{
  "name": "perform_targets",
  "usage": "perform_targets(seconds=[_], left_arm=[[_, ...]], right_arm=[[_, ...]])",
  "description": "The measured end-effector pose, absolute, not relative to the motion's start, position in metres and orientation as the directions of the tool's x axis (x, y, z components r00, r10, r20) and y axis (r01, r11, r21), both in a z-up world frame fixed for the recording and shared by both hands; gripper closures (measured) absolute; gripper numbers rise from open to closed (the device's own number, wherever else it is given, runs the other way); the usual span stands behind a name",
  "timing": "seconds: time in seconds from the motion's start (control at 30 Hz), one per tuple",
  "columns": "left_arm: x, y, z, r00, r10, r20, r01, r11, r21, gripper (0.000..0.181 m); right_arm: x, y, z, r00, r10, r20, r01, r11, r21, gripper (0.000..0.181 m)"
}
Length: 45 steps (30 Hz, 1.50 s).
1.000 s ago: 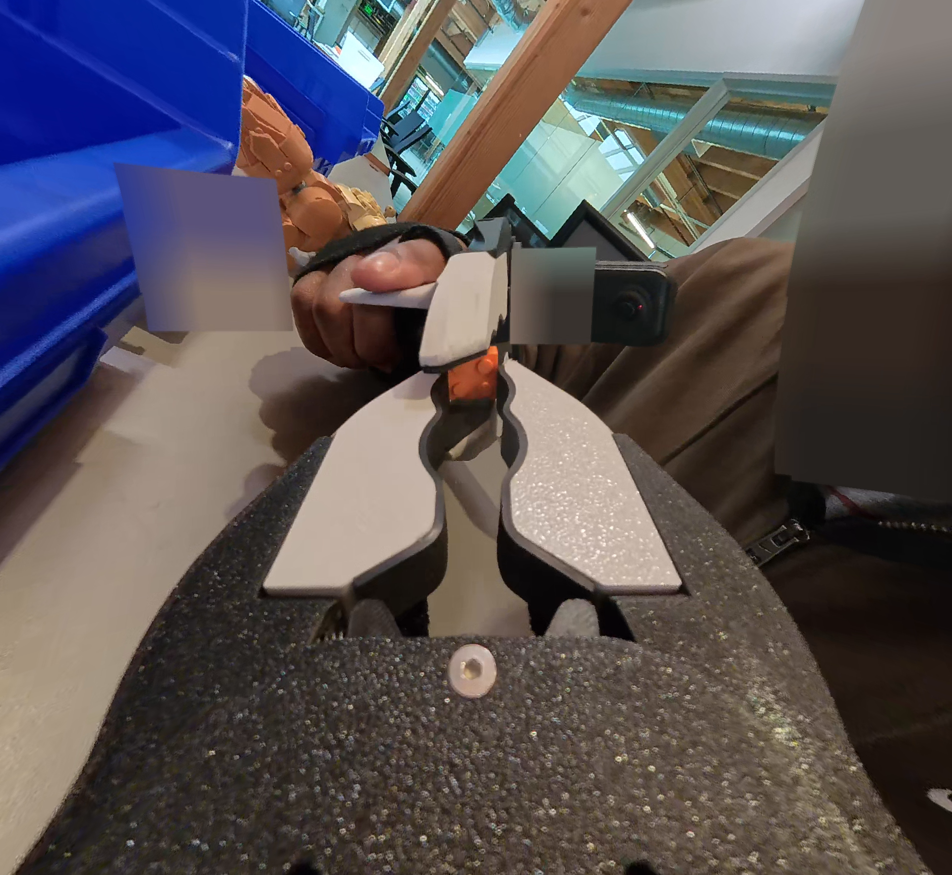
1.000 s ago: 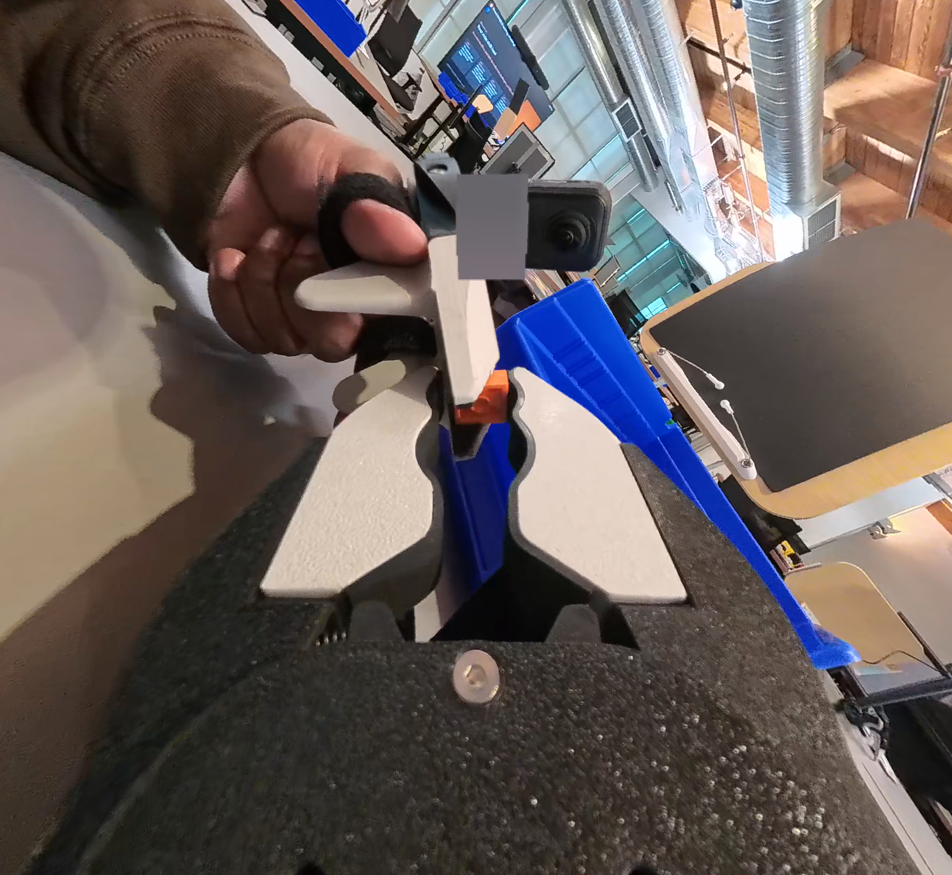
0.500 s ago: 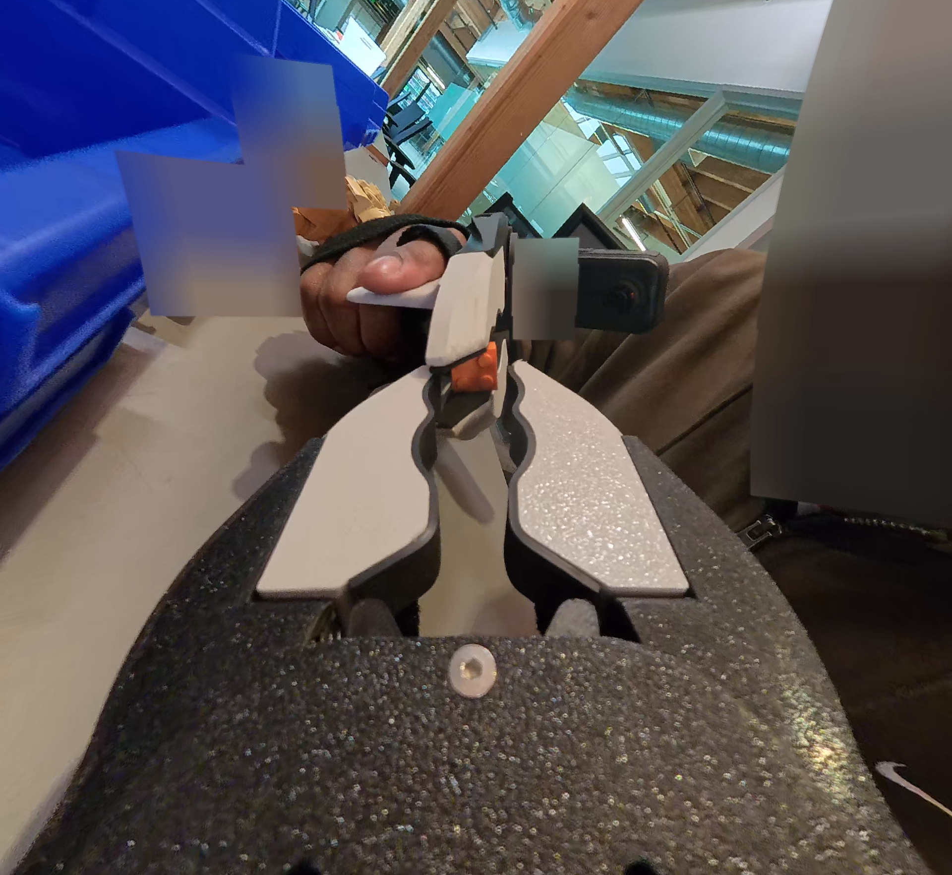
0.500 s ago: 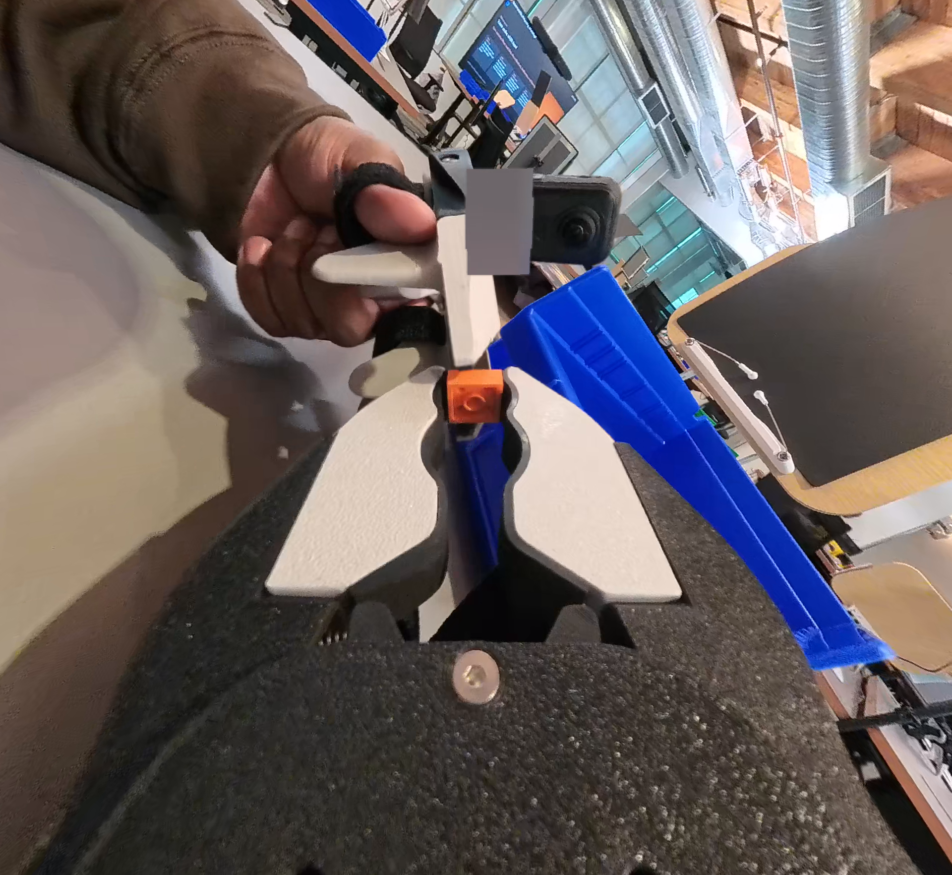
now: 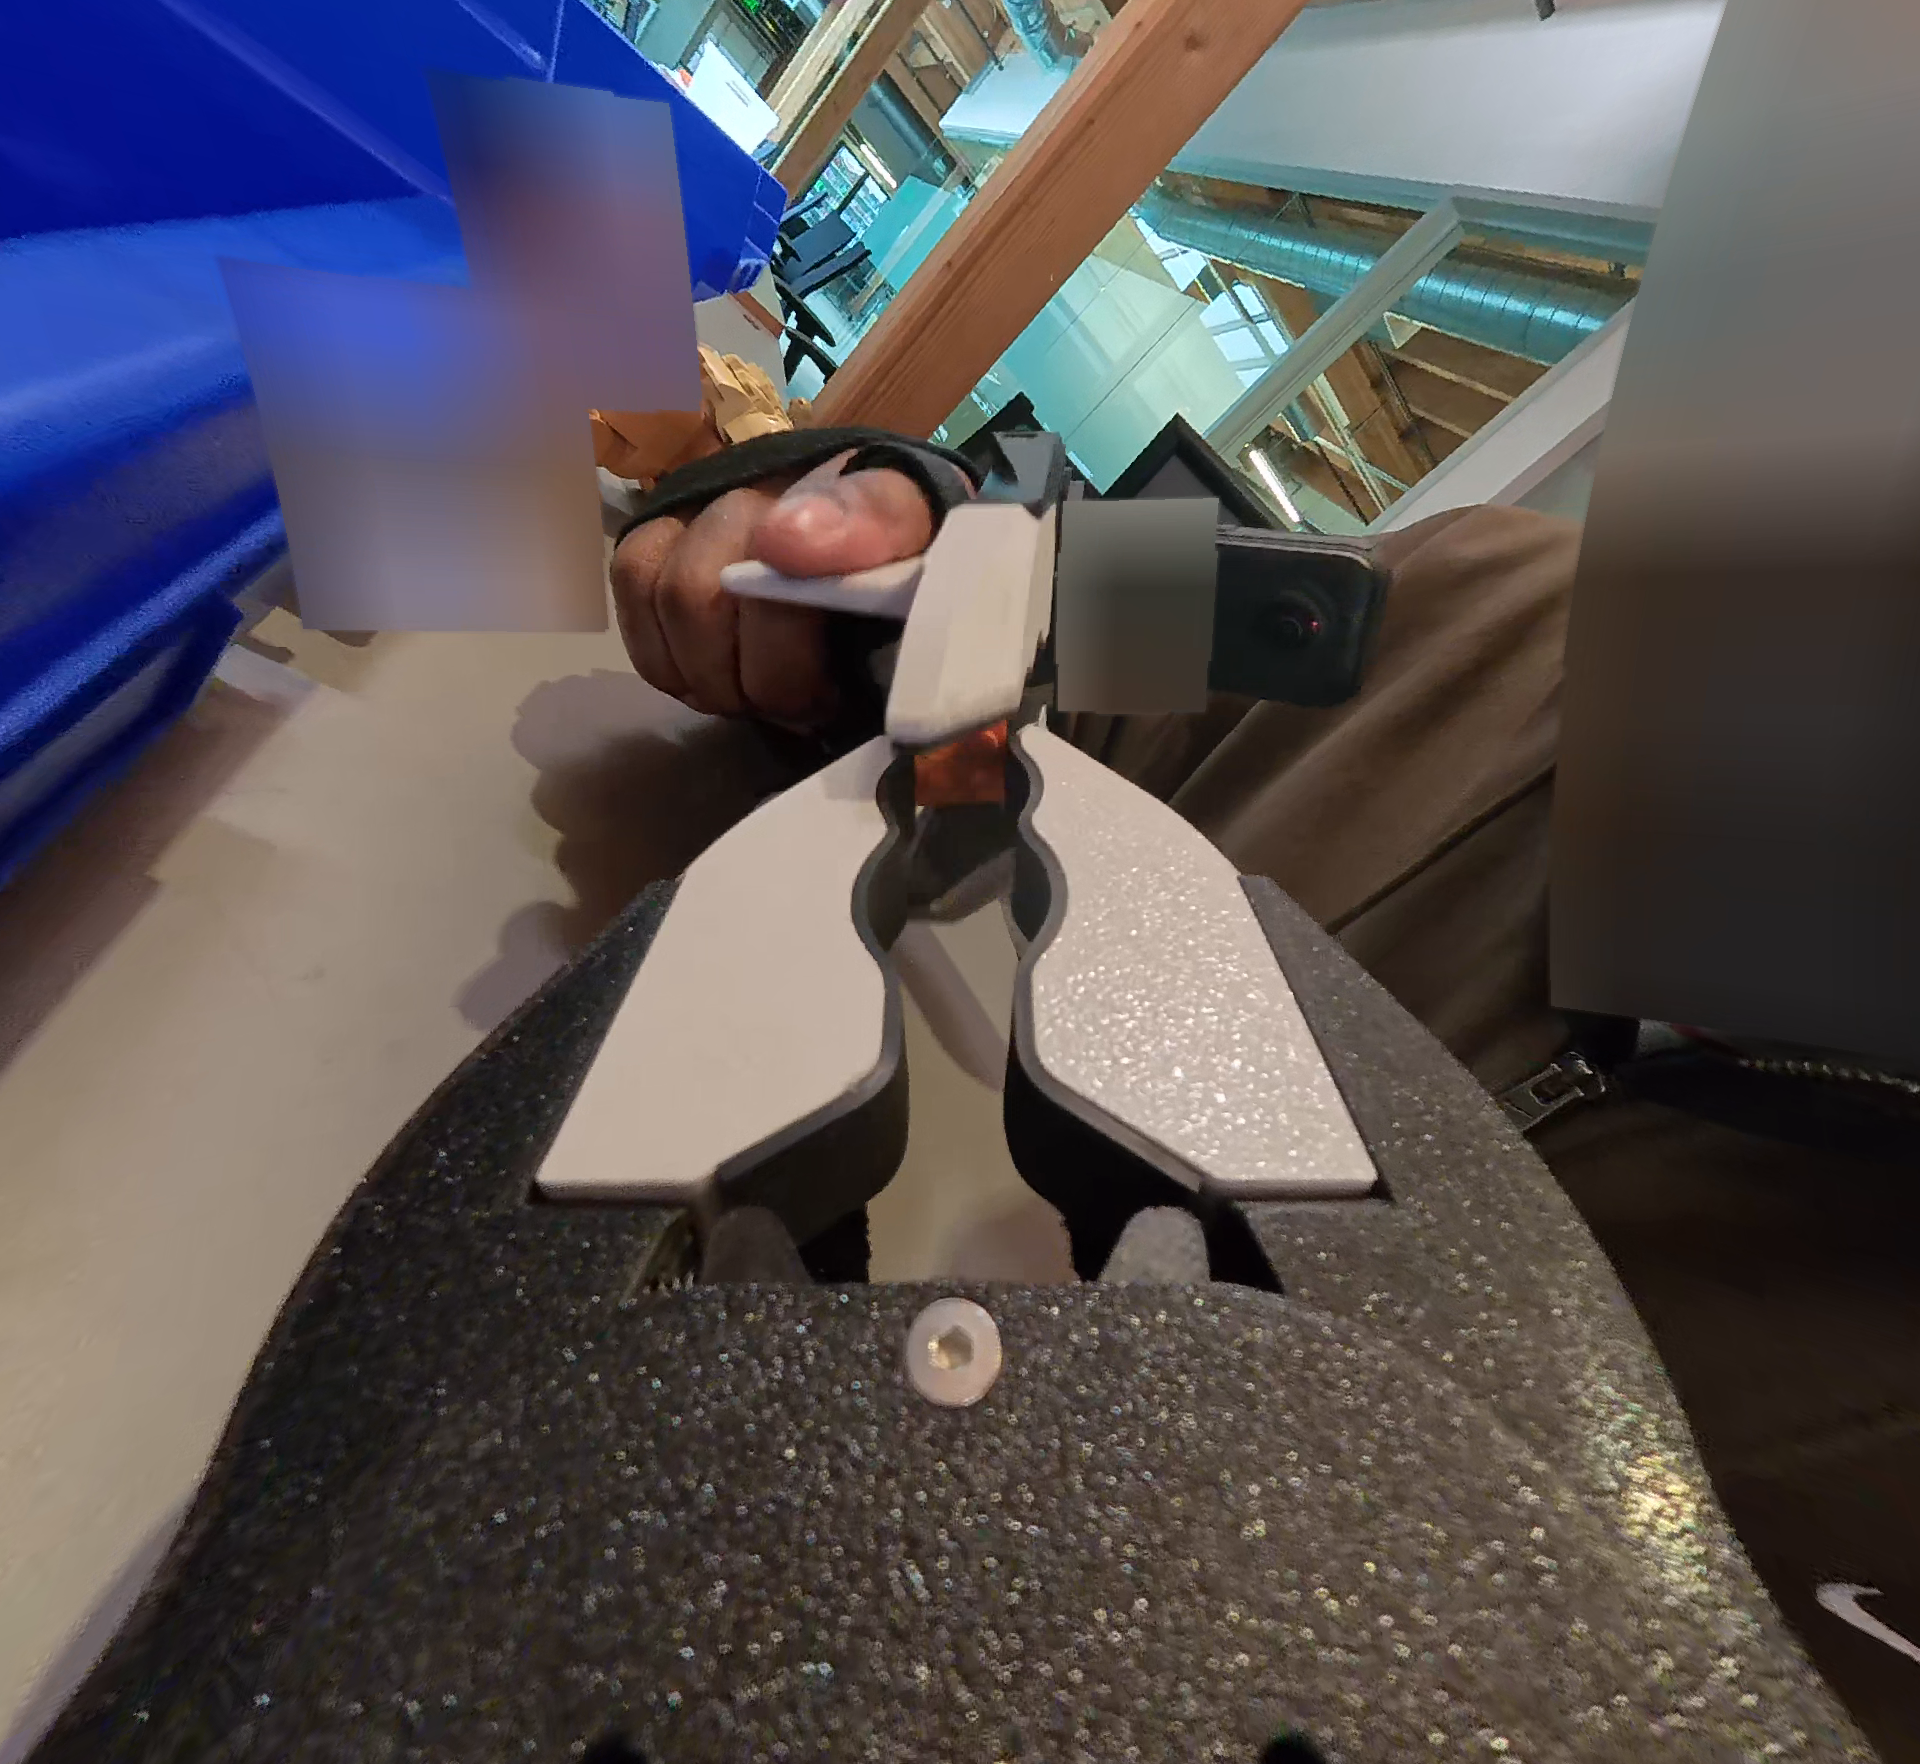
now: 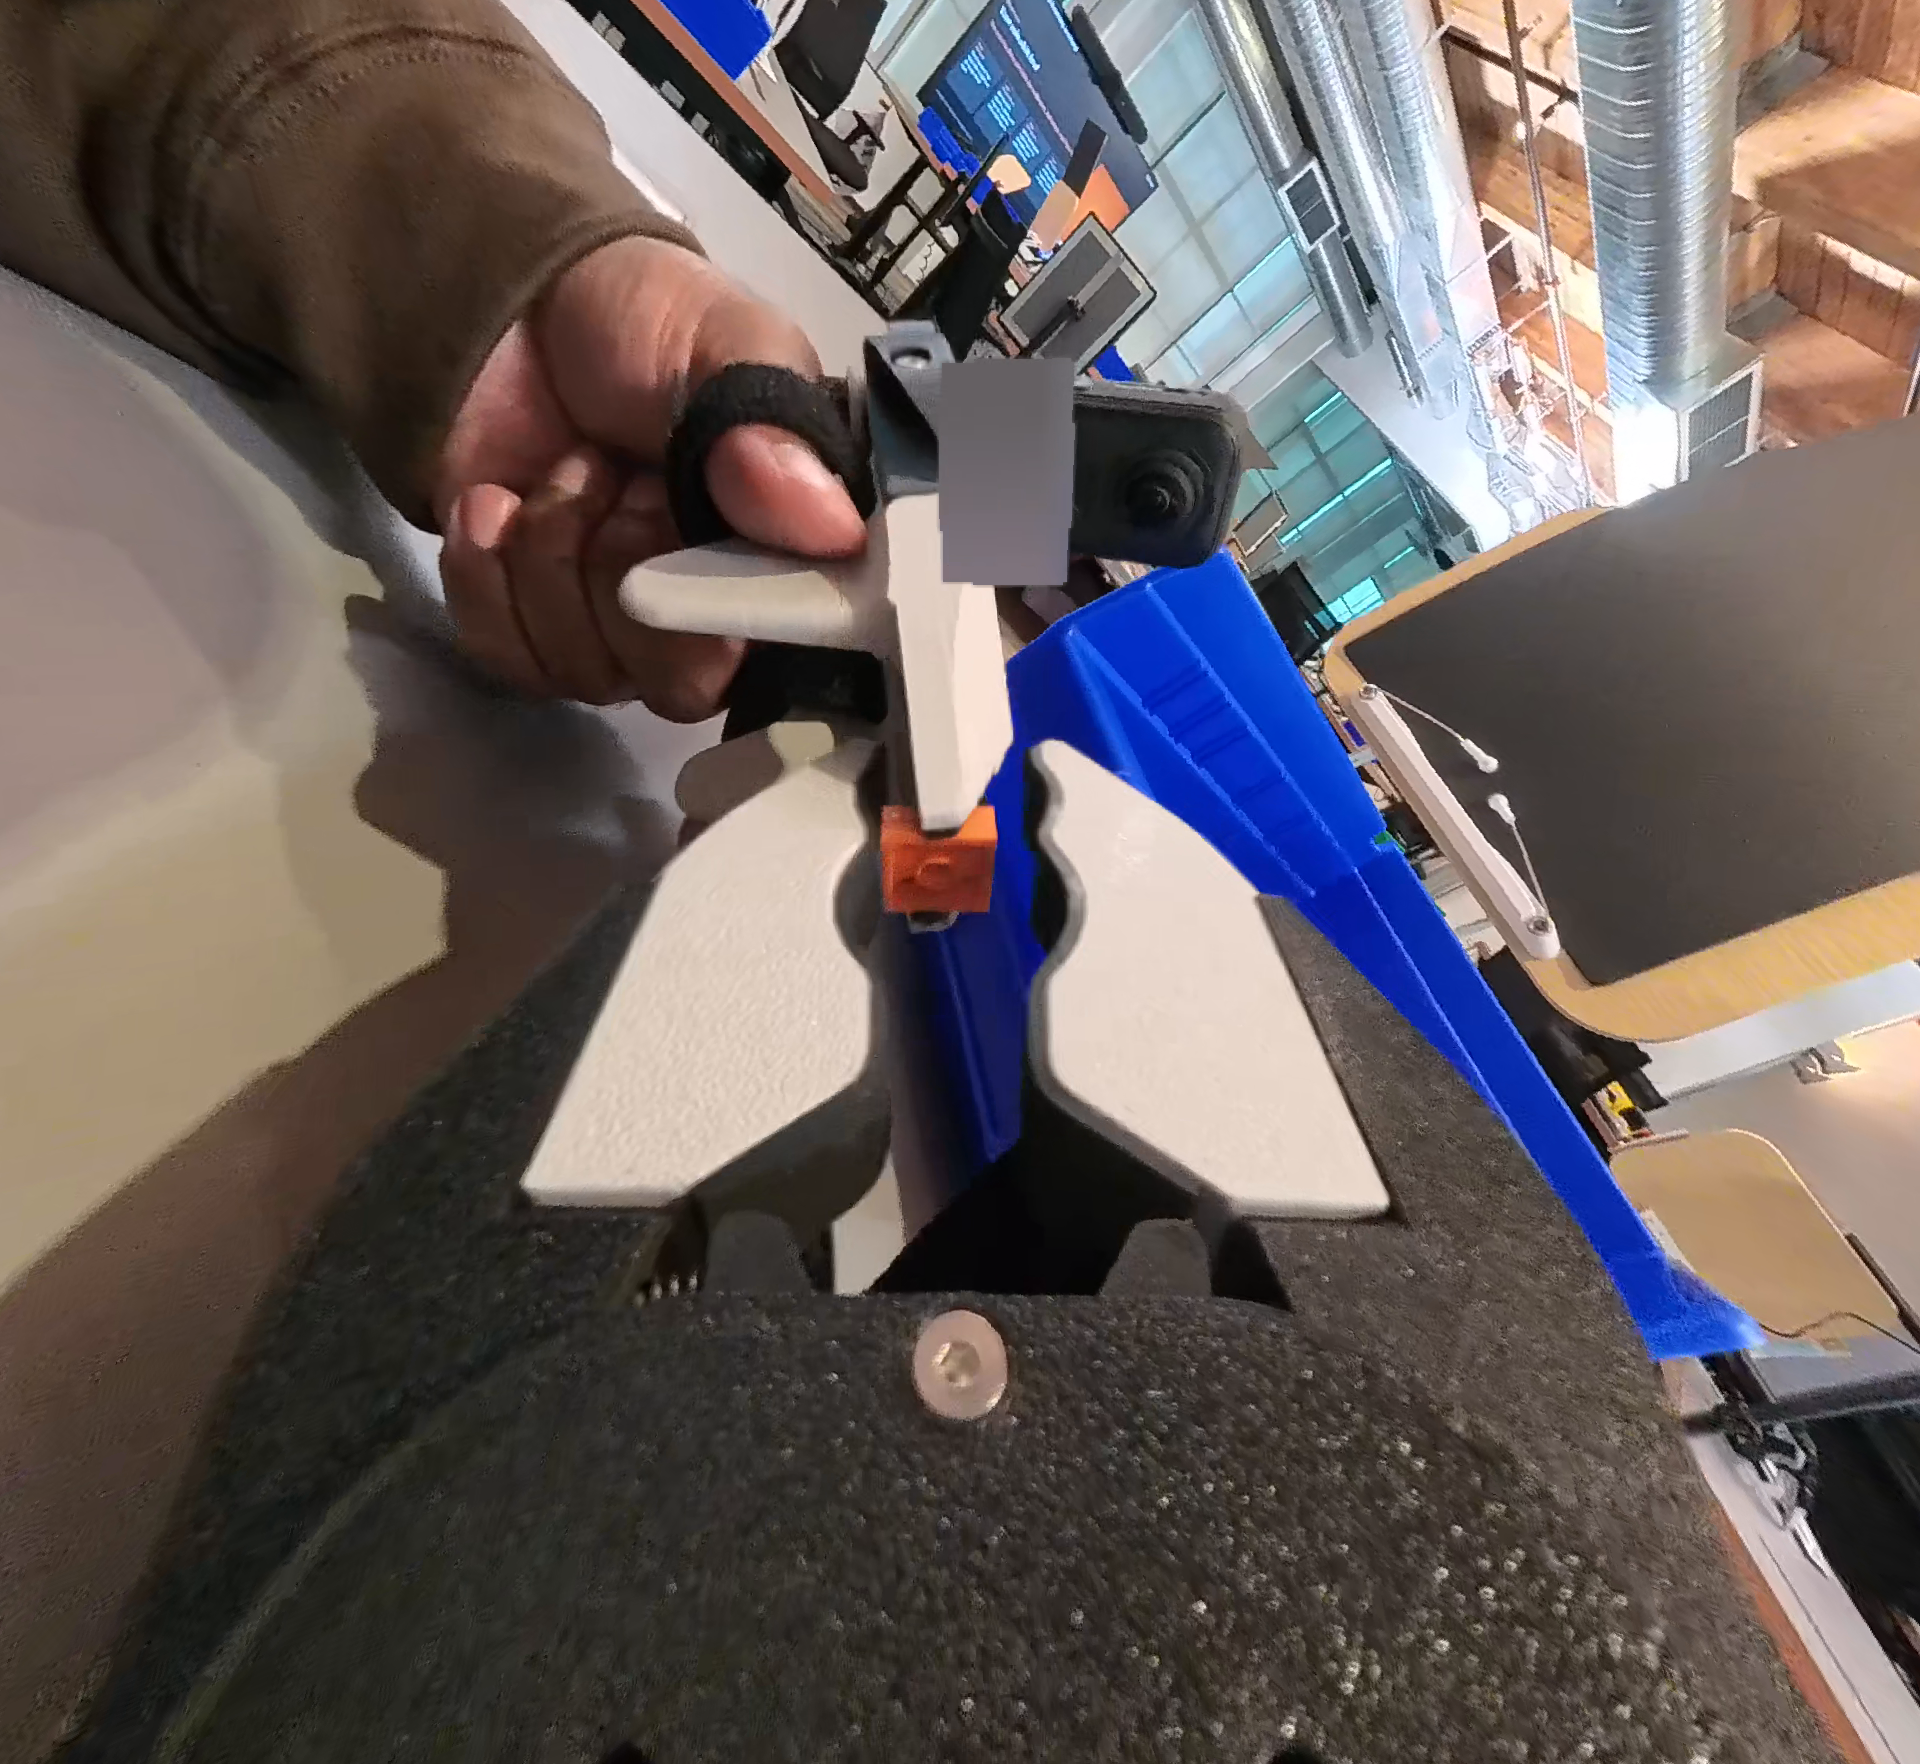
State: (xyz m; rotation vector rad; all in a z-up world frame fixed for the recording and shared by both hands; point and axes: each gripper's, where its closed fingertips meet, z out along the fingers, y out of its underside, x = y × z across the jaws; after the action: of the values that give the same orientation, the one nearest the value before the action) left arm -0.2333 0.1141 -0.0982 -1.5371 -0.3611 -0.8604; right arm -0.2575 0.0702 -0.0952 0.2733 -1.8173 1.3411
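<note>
My two grippers meet tip to tip above a beige table (image 5: 208,987). In the left wrist view my left gripper (image 5: 954,764) is shut on a small orange brick (image 5: 956,779). The right gripper (image 5: 935,727) shows edge-on just beyond it, held by a hand (image 5: 717,623). In the right wrist view my right gripper (image 6: 954,756) is open. Its fingers stand on either side of the orange brick (image 6: 935,867) with small gaps. The left gripper (image 6: 945,810) comes down edge-on onto the brick and holds it.
Blue plastic bins (image 5: 156,364) stand at the left on the table; one also shows behind the grippers in the right wrist view (image 6: 1195,779). Crumpled brown paper (image 5: 738,405) lies behind the hand. A brown sleeve (image 6: 260,104) and a black-topped board (image 6: 1662,727) flank the grippers. My right fingertips sit around 4 cm from my left ones.
My right gripper has opened and let go of the orange brick. My left gripper stays shut on it. Both views have shifted slightly.
</note>
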Motion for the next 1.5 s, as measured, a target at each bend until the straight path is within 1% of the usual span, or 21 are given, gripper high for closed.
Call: perform_targets(seconds=[0.03, 0.1, 0.5, 0.8, 1.0, 1.23, 1.4, 1.47, 1.5], left_arm=[[-0.234, 0.114, -0.098, 0.674, -0.251, 0.695, 0.676, -0.167, -0.717, 0.165], [-0.237, 0.114, -0.098, 0.683, -0.24, 0.689, 0.673, -0.159, -0.722, 0.165], [-0.238, 0.111, -0.097, 0.664, -0.255, 0.703, 0.686, -0.166, -0.708, 0.165], [-0.244, 0.098, -0.099, 0.735, -0.195, 0.649, 0.618, -0.202, -0.76, 0.165], [-0.235, 0.101, -0.108, 0.76, -0.174, 0.626, 0.569, -0.285, -0.771, 0.165], [-0.236, 0.101, -0.11, 0.746, -0.161, 0.646, 0.591, -0.289, -0.753, 0.165], [-0.237, 0.102, -0.118, 0.757, -0.126, 0.641, 0.58, -0.322, -0.748, 0.165], [-0.239, 0.102, -0.119, 0.76, -0.113, 0.64, 0.582, -0.32, -0.747, 0.165], [-0.24, 0.102, -0.119, 0.761, -0.104, 0.64, 0.584, -0.319, -0.746, 0.165]], right_arm=[[-0.258, 0.07, -0.096, -0.622, 0.288, 0.728, -0.607, 0.408, -0.681, 0.164], [-0.26, 0.071, -0.097, -0.622, 0.298, 0.724, -0.598, 0.415, -0.685, 0.166], [-0.261, 0.07, -0.098, -0.655, 0.28, 0.701, -0.579, 0.41, -0.705, 0.166], [-0.259, 0.081, -0.099, -0.677, 0.247, 0.694, -0.585, 0.393, -0.71, 0.159], [-0.251, 0.074, -0.107, -0.665, 0.177, 0.726, -0.62, 0.412, -0.668, 0.159], [-0.251, 0.075, -0.11, -0.641, 0.163, 0.75, -0.636, 0.435, -0.638, 0.163], [-0.25, 0.073, -0.112, -0.629, 0.154, 0.762, -0.642, 0.449, -0.621, 0.155], [-0.25, 0.072, -0.116, -0.62, 0.138, 0.773, -0.648, 0.466, -0.603, 0.162], [-0.251, 0.072, -0.116, -0.609, 0.139, 0.781, -0.65, 0.476, -0.592, 0.162]])
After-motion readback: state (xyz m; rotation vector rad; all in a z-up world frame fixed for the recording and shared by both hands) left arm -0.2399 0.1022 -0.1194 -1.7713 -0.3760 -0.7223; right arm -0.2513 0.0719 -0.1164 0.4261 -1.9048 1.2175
